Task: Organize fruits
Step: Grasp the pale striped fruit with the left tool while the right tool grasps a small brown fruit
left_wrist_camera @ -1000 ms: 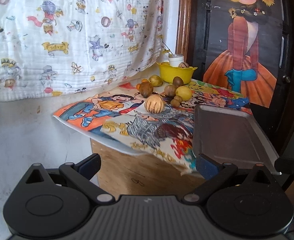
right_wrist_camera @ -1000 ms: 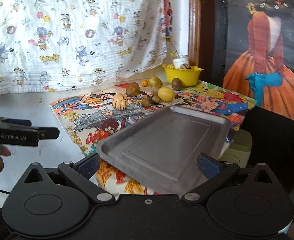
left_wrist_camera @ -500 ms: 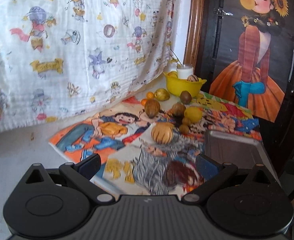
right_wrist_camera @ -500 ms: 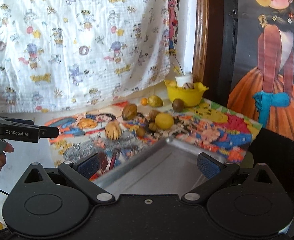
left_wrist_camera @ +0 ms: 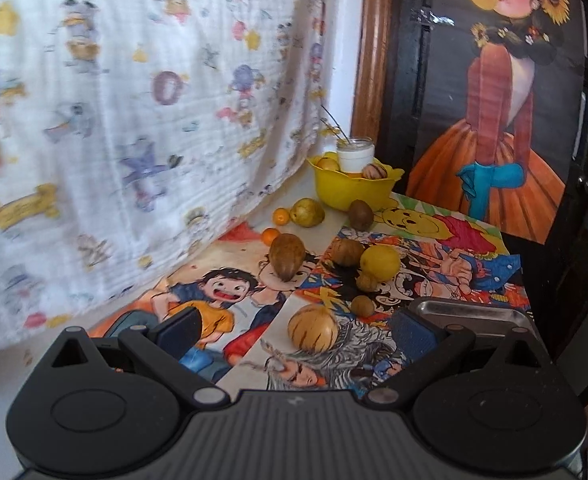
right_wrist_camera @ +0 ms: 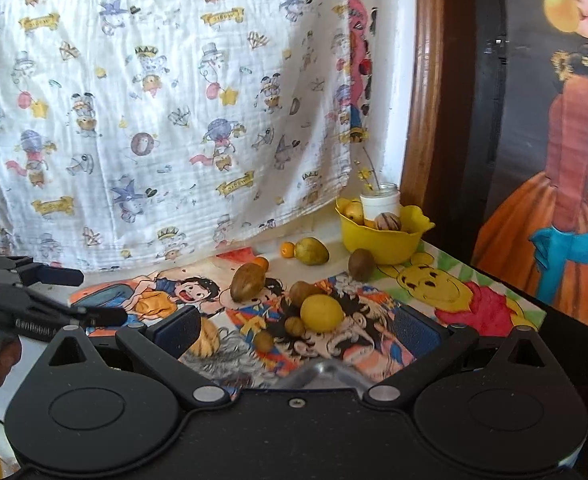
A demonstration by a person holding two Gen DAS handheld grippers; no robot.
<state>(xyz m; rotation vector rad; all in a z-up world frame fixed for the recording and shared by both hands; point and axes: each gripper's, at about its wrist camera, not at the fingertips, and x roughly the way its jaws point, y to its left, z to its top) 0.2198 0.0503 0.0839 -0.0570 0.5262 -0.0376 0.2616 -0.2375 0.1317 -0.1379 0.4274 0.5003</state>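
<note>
Left gripper (left_wrist_camera: pixel 296 330): black housing, ribbed grey centre, blue finger pads (left_wrist_camera: pixel 181 330). Right gripper (right_wrist_camera: pixel 298 330): matching black body, silver screws.

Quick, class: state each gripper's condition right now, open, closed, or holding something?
Left gripper: open, holding nothing.
Right gripper: open, holding nothing.

Loose fruits (left_wrist_camera: pixel 379 260) are scattered on the surface (left_wrist_camera: pixel 446 236) before the bowl (left_wrist_camera: pixel 352 188); a jar (left_wrist_camera: pixel 355 154) is set in it.

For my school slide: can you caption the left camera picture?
Open left gripper faces a striped melon, lemon and yellow bowl on cartoon posters.
</note>
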